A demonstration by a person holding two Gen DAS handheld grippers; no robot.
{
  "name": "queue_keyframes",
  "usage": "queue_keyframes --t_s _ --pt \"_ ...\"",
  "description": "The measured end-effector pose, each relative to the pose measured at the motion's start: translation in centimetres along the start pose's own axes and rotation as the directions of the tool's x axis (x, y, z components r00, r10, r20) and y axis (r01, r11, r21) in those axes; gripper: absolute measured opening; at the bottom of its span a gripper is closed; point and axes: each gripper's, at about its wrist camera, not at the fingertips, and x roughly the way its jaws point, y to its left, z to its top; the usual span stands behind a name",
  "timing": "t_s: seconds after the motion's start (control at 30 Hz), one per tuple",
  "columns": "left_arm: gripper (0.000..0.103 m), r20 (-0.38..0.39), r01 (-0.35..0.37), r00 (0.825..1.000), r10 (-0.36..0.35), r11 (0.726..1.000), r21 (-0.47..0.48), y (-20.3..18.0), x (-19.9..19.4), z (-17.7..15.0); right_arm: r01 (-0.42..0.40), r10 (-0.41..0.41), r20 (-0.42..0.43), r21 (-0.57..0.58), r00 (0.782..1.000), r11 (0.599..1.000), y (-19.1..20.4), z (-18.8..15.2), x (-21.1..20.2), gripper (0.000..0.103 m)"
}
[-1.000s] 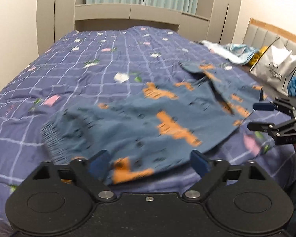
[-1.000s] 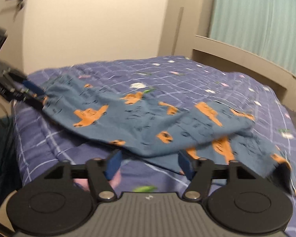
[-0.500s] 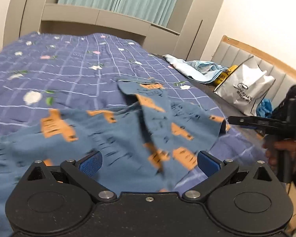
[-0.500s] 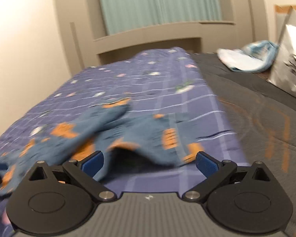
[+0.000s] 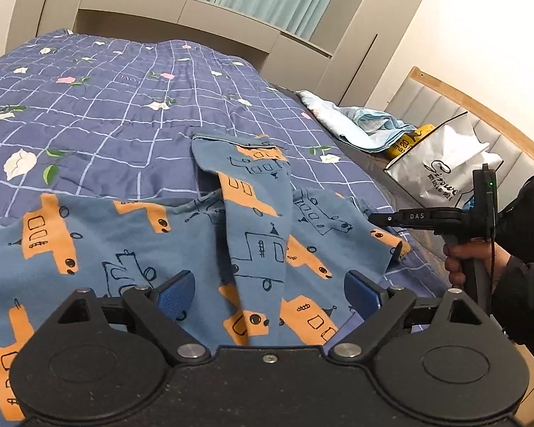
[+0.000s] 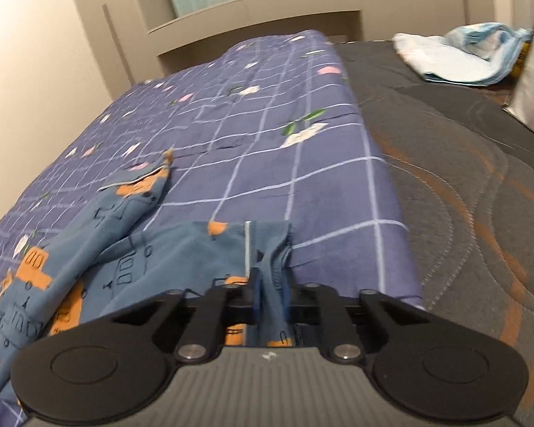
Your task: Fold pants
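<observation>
Two hand-held grippers [image 5: 268, 290] [image 6: 270, 297], one pair of pants [image 5: 131, 245].

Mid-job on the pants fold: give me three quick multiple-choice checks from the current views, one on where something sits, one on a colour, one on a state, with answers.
1. Where is the white bag?
A. On the quilt's middle
B. By the headboard, right of the pants
C. Under the pants

2. What colour are the vehicle prints on the pants?
A. Orange
B. Red
C. Green

3. How is the right tool?
A. Wide open over bare quilt
B. Closing on a pants cuff
C. Holding the bag

Answers:
1 B, the left wrist view shows it by the padded headboard, off the quilt.
2 A, orange blocks on blue fabric.
3 B, the right wrist view shows fabric pinched between its pads, while the left tool is open, closing slightly, over the pants.
</observation>
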Motion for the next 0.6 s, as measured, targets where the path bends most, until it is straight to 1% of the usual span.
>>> queue_keyframes --t_s 0.03,0.1,0.13,0.23,0.3,0.33,0.37,0.4,0.43,0.47,0.5,0.53,0.6 --pt "0.092 0.001 -0.001 1.0 0.001 1.0 -0.002 0.0 0.0 0.0 0.019 -0.019 0.004 -0.036 1.0 0.999 0.5 0.3 -0.1 0.009" --pt "0.092 0.002 0.0 1.0 0.0 1.0 -0.008 0.0 0.0 0.1 0.085 -0.082 0.032 -0.116 0.996 0.99 1.1 1.0 -0.5 0.008" --pt "0.092 0.003 0.0 1.0 0.0 1.0 -0.011 0.0 0.1 0.1 0.106 -0.101 0.043 -0.134 0.994 0.985 1.2 1.5 -0.8 0.008" --pt "0.091 0.001 -0.011 1.0 0.011 1.0 -0.011 0.0 0.3 0.2 0.119 -0.114 0.039 -0.159 0.993 0.98 1.2 2.5 -0.6 0.008" --pt "0.088 -0.002 -0.023 1.0 0.023 1.0 -0.011 0.1 0.5 0.1 0.113 -0.117 -0.006 -0.191 0.993 0.975 1.3 2.7 0.5 0.009" --pt "0.086 -0.004 -0.029 1.0 0.029 0.999 -0.015 0.2 0.5 0.1 0.112 -0.121 -0.032 -0.202 0.992 0.973 1.3 2.6 1.1 0.012" --pt "0.083 -0.008 -0.036 0.999 0.036 0.999 -0.025 0.3 0.6 0.2 0.12 -0.131 -0.042 -0.207 0.99 0.971 1.5 2.6 1.4 0.018" --pt "0.08 -0.009 -0.04 0.999 0.039 0.999 -0.035 0.4 0.7 0.2 0.127 -0.138 -0.038 -0.207 0.99 0.97 1.7 2.6 1.5 0.023" --pt "0.078 -0.009 -0.042 0.999 0.042 0.998 -0.047 0.6 0.8 0.2 0.134 -0.143 -0.029 -0.204 0.989 0.97 2.0 2.7 1.4 0.036" --pt "0.073 -0.008 -0.043 0.999 0.043 0.997 -0.056 0.7 0.8 0.2 0.134 -0.141 -0.016 -0.205 0.99 0.969 2.5 3.0 1.1 0.046" --pt "0.068 -0.002 -0.04 0.999 0.04 0.997 -0.066 0.8 0.9 0.2 0.132 -0.137 -0.007 -0.216 0.991 0.967 3.2 3.3 1.0 0.047" --pt "0.066 0.002 -0.037 0.999 0.038 0.996 -0.075 0.9 0.9 0.3 0.13 -0.134 -0.003 -0.235 0.991 0.963 4.0 3.8 0.9 0.047" --pt "0.059 0.009 -0.03 0.999 0.031 0.995 -0.1 1.2 1.0 0.5 0.113 -0.116 0.007 -0.288 0.993 0.951 6.5 4.9 1.2 0.051"
